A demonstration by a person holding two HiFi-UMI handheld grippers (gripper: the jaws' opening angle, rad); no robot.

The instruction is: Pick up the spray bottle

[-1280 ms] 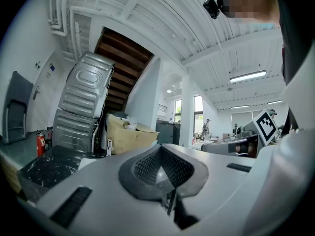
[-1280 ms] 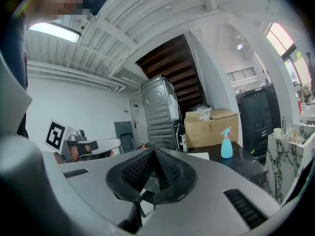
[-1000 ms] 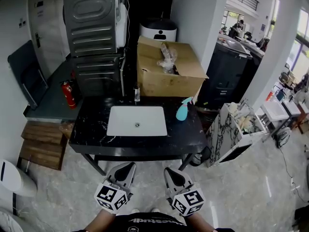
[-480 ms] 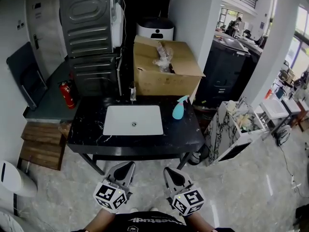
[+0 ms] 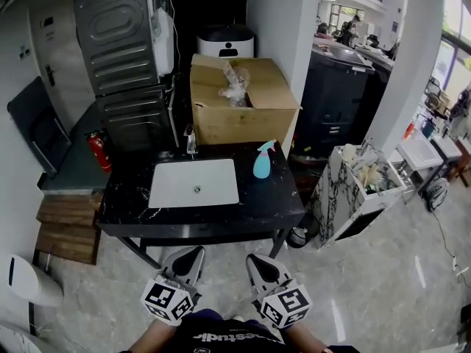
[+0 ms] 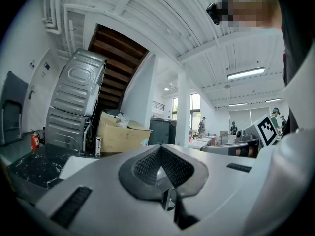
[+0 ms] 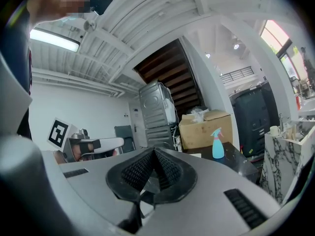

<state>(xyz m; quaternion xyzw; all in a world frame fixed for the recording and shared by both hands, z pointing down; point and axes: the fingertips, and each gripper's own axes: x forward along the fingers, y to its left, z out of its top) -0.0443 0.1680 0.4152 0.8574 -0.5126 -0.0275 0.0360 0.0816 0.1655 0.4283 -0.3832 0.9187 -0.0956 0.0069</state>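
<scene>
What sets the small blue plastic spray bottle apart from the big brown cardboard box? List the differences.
The blue plastic spray bottle is slim, with a pink head; the brown cardboard box is broad. The bottle stands on the black counter; the box sits behind it. The box gapes open, crumpled plastic inside; the bottle has its head on. Neither is held.

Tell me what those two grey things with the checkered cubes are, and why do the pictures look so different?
They are grabbers that a person holds, the left gripper in one hand and the right gripper in the other. The picture from above comes from a camera on the person's head, looking down. The other two come from small cameras riding on each grabber. Ahead stands a black counter with a white sink and a blue spray bottle on it, and a cardboard box behind. Both grabbers are pinched shut and hold nothing.
</scene>
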